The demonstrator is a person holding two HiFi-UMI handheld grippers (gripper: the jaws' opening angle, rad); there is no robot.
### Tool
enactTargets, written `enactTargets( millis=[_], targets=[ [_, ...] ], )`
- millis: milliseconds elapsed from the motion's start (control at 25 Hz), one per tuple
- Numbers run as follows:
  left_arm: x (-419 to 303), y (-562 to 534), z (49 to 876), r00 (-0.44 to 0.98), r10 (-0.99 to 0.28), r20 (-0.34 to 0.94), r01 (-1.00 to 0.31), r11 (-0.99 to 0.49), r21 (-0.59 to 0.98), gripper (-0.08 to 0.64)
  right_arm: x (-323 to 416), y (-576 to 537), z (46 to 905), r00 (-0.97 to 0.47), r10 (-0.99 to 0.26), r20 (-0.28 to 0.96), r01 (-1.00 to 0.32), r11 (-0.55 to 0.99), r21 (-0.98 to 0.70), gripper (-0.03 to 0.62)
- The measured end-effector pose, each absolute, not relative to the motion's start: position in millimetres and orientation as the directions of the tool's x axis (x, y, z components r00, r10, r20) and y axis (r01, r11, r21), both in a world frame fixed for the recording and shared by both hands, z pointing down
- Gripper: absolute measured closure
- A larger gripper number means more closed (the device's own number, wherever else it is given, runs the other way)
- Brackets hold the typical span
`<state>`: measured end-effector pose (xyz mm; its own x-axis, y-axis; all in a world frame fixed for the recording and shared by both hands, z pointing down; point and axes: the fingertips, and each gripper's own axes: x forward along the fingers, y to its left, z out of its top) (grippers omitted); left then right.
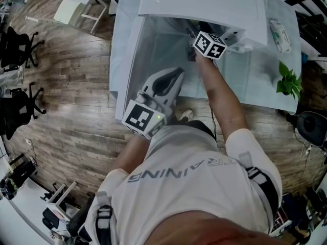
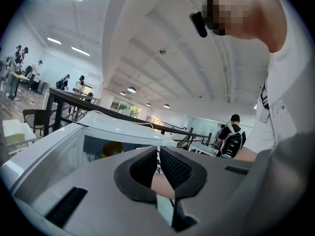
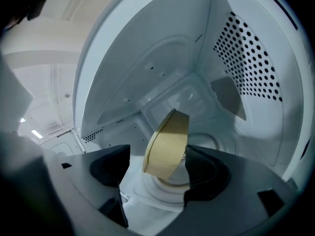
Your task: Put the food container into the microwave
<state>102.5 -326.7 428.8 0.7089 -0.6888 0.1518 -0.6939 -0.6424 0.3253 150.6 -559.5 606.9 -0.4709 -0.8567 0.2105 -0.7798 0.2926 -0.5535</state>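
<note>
food container [image 3: 166, 146]: inside the microwave [image 3: 246, 68], over the turntable [image 3: 162, 190] | left tongs [image 2: 158, 154]: jaws nearly together, nothing between | right tongs [image 3: 157, 154]: jaws wide, container between them, just beside the 3 o'clock jaw, clear of the 9 o'clock jaw | look: round, tan, on edge, top leaning toward 1 o'clock

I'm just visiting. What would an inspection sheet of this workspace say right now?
Surface: white table, mostly bare.
Job's things: microwave, door open; food container inside, tilted over the turntable.
Clutter: white packet, green plant.
Grippers: right gripper open around the container; left gripper shut, empty.
Cables: possibly a thin white cord on the microwave.
Surroundings: wood floor, office chairs, people in the distance.
</note>
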Motion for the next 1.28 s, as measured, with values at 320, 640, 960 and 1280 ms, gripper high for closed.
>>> enactTargets(
  millis=[320, 640, 960, 1280],
  targets=[
    [102, -325, 428, 0.716, -0.682, 0.147, -0.682, -0.640, 0.354, 0.514, 144, -555, 611, -0.461, -0.830, 0.314, -0.868, 0.348, -0.354, 0.226],
    [99, -325, 419, 0.719, -0.686, 0.112, -0.673, -0.647, 0.358, 0.514, 143, -540, 611, -0.440, -0.822, 0.362, -0.898, 0.410, -0.161, 0.225],
    [101, -319, 411, 0.724, -0.683, 0.093, -0.665, -0.656, 0.357, 0.514, 143, -516, 588, -0.461, -0.821, 0.338, -0.885, 0.453, -0.107, 0.229],
    [102, -309, 396, 0.718, -0.693, 0.058, -0.669, -0.665, 0.333, 0.514, 153, -480, 552, -0.496, -0.818, 0.290, -0.866, 0.488, -0.105, 0.359]
  ],
)
